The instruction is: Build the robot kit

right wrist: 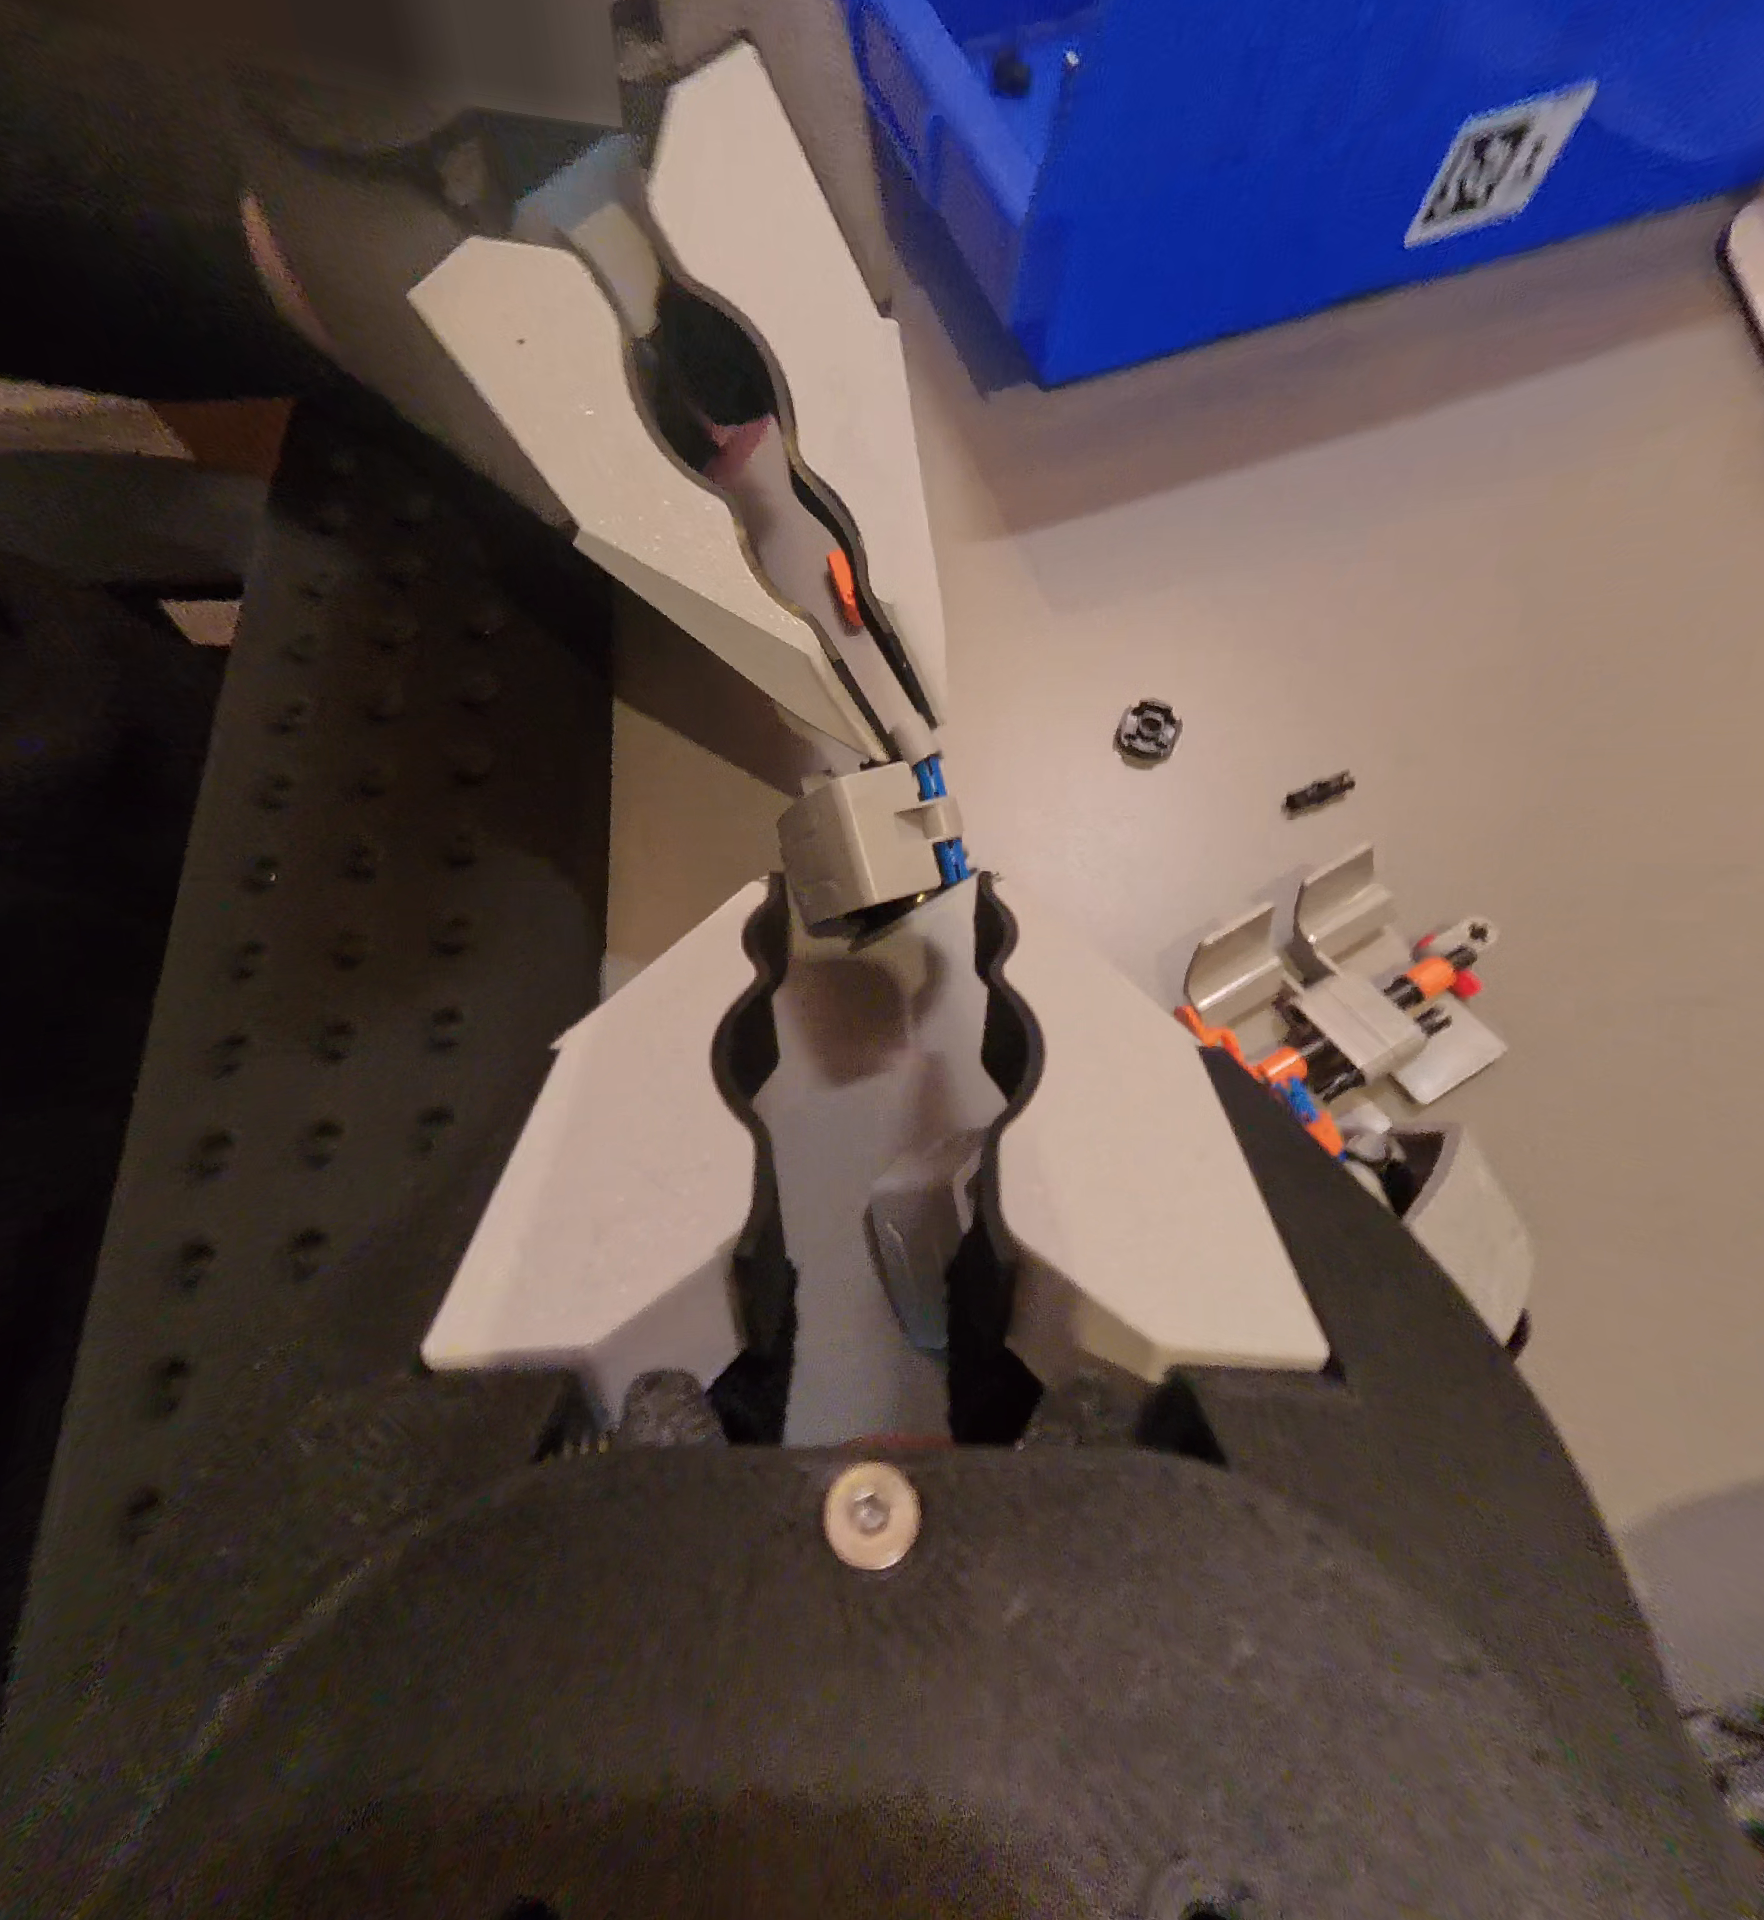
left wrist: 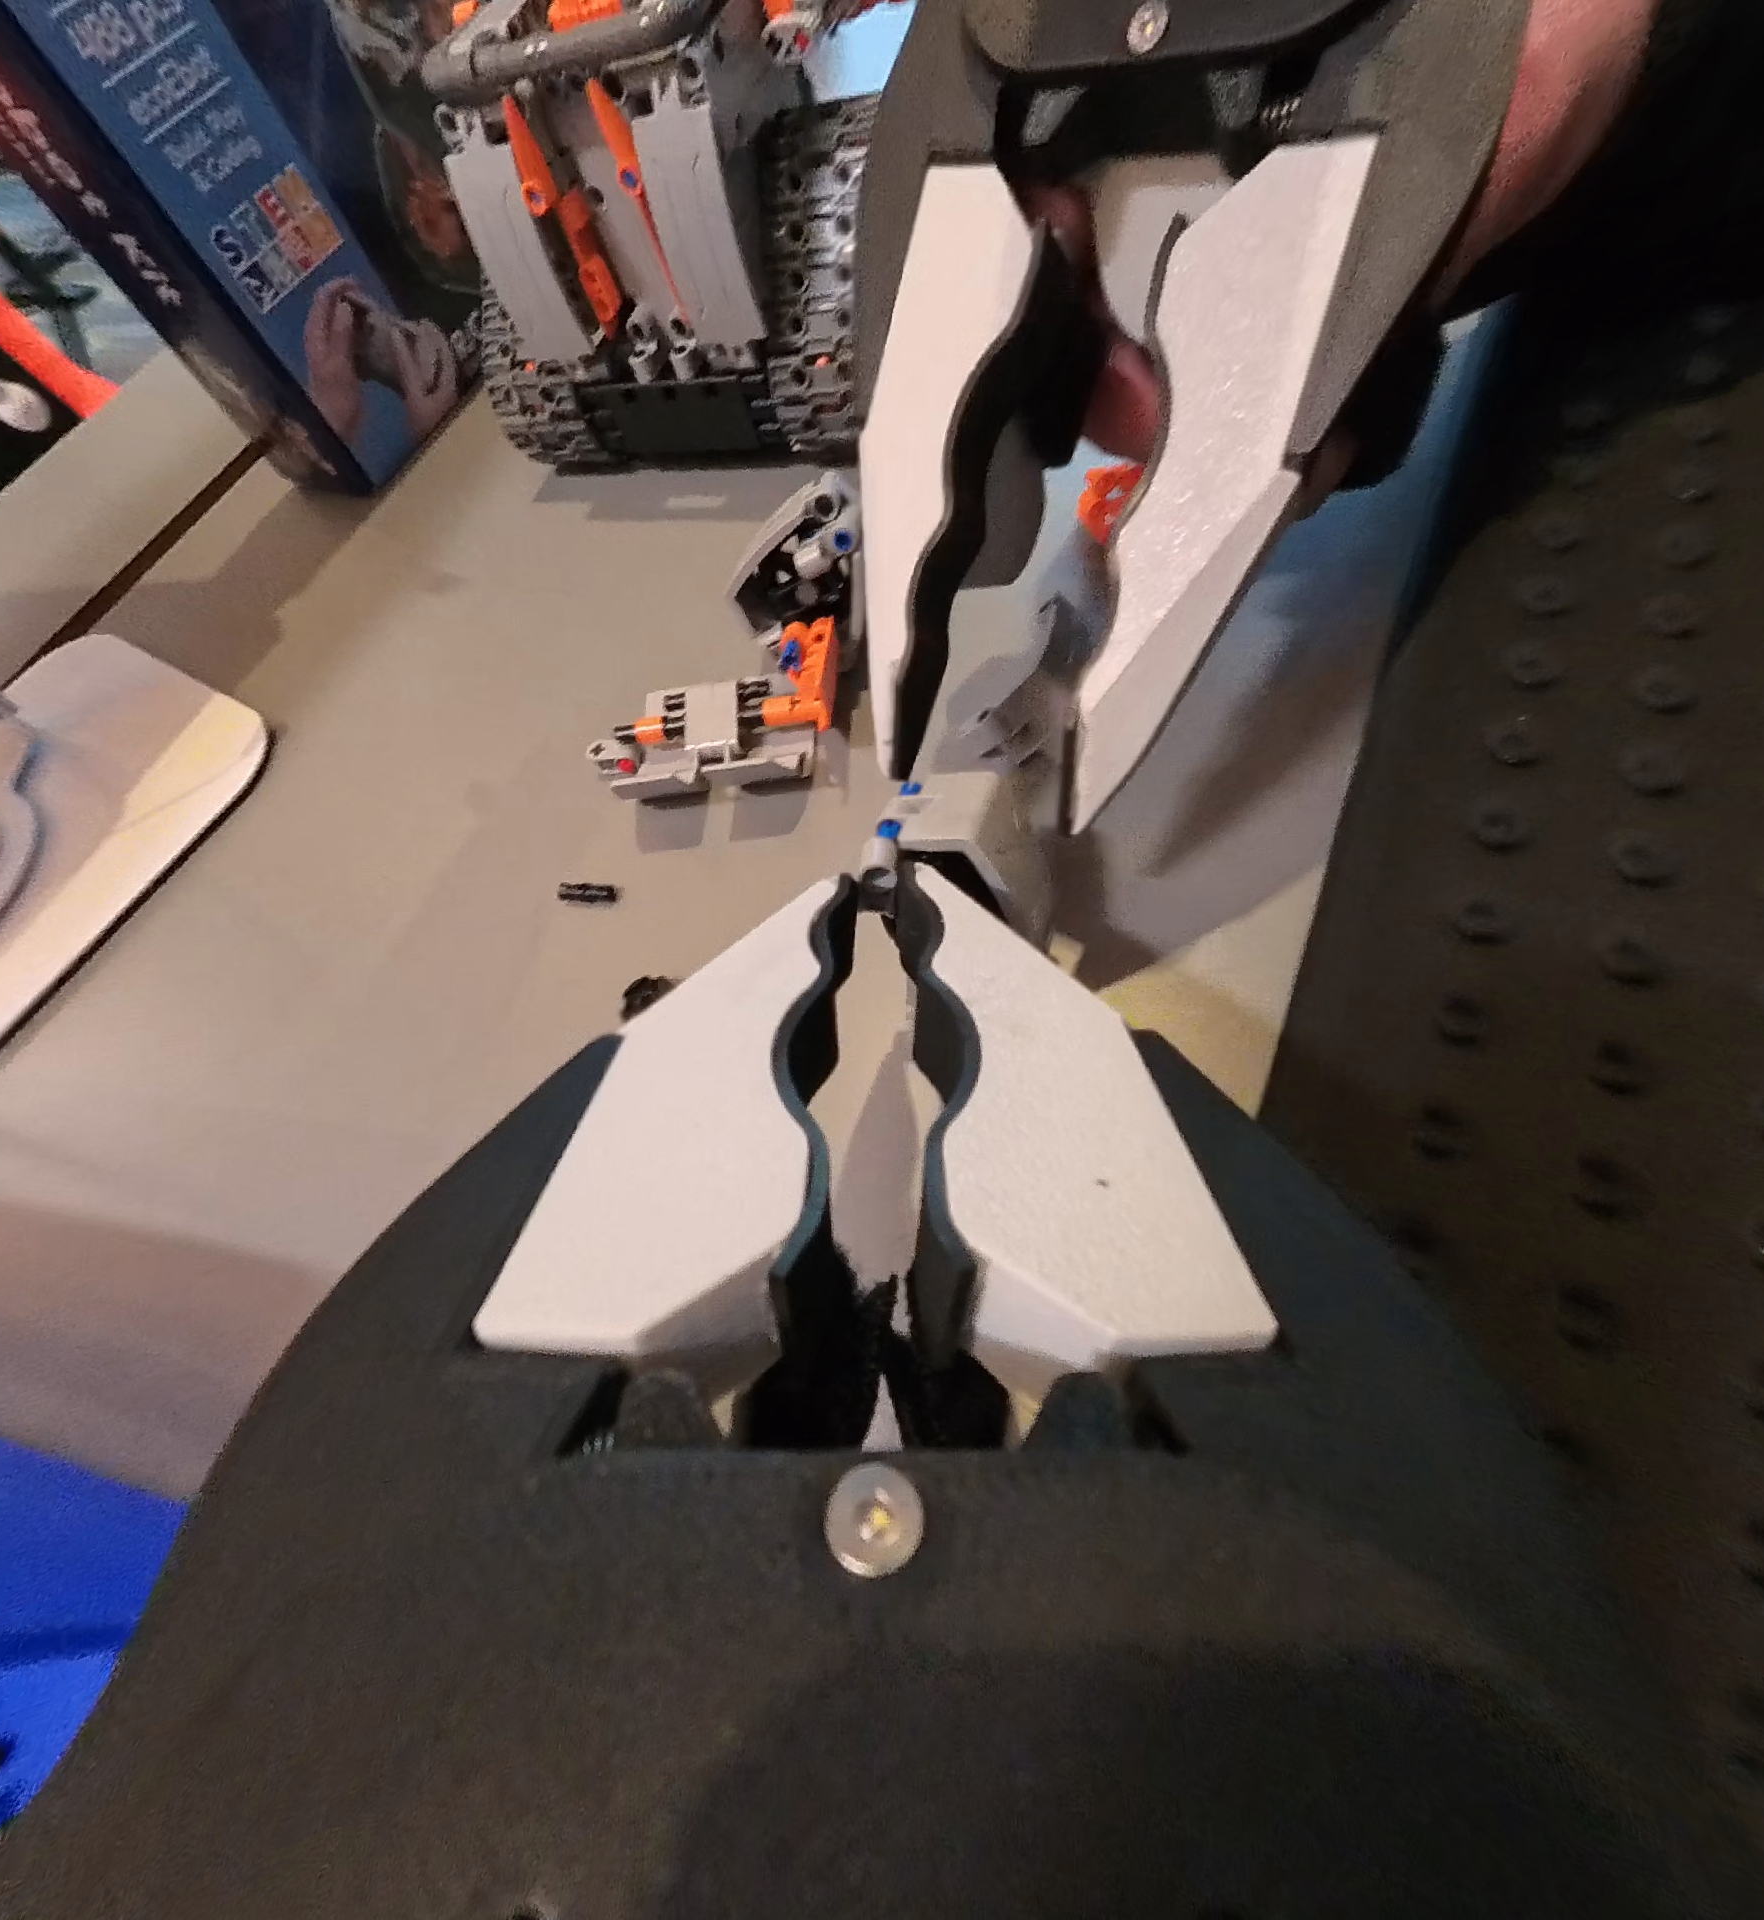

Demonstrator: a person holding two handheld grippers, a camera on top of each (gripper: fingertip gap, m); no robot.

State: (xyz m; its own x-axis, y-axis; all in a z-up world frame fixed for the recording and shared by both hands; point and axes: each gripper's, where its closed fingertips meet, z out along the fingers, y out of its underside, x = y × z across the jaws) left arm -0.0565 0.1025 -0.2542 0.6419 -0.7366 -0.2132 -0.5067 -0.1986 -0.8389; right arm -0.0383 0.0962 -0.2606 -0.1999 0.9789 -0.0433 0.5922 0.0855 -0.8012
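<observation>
Above the grey counter [left wrist: 358,644], the right tool [right wrist: 883,894] grips a grey brick assembly [right wrist: 857,852] while the left tool [left wrist: 883,883] is clenched on its small grey connector [left wrist: 880,864] with blue pins [right wrist: 932,777]. Judging by how little each tip holds, a twist could snap the connector free and drop it among the loose black pin [left wrist: 587,891] and other bits

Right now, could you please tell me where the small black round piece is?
In the right wrist view, the small black round piece lies on the grey table, right of the left gripper, beside a black pin.
</observation>
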